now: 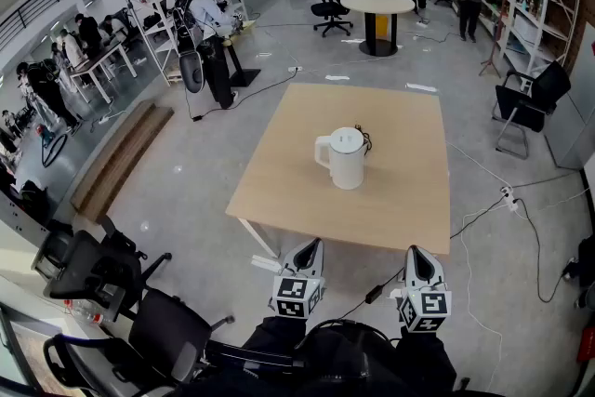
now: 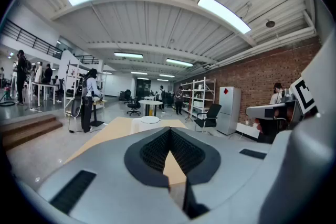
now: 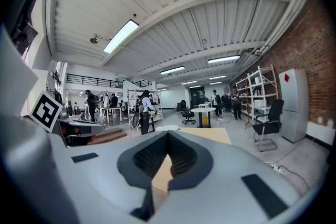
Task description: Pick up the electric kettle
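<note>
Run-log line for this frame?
phase: pre-approach | white electric kettle: upright on light wooden table, untouched | left gripper: shut, empty | right gripper: shut, empty

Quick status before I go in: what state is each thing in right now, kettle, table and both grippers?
Electric kettle: upright near the middle of the table, lid on, untouched.
Table: bears only the kettle and a dark cord behind it.
Left gripper: jaws shut, nothing between them, short of the table.
Right gripper: jaws shut, nothing between them, short of the table.
</note>
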A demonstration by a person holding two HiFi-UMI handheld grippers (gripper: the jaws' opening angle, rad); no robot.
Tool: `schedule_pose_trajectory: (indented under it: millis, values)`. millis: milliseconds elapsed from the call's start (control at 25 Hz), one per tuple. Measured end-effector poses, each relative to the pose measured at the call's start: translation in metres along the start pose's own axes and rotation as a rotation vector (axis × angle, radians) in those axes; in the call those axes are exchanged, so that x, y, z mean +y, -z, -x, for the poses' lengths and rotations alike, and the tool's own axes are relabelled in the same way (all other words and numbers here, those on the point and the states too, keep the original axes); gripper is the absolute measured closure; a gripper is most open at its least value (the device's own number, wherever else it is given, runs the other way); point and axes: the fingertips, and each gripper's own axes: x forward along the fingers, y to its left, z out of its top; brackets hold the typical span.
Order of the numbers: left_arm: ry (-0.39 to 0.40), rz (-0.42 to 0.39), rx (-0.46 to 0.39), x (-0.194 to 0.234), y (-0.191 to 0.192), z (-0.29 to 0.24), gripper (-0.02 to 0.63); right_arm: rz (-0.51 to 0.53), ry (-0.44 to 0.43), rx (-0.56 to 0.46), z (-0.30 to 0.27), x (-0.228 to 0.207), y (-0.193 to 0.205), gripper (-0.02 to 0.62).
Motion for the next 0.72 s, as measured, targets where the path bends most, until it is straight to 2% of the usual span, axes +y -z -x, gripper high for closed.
schedule_pose_trajectory:
  millis: [440, 720]
  values:
    - [-0.001, 0.001, -0.001, -0.003, -0.003, -0.011, 0.607, 0.004, -0.006, 0.001, -0.007, -0.009, -0.002, 0.594]
    - [-0.005, 0.001, 0.003, -0.004, -0.004, -0.018, 0.607, 0.004, -0.042, -0.014, -0.012, -0.009, -0.004, 0.594]
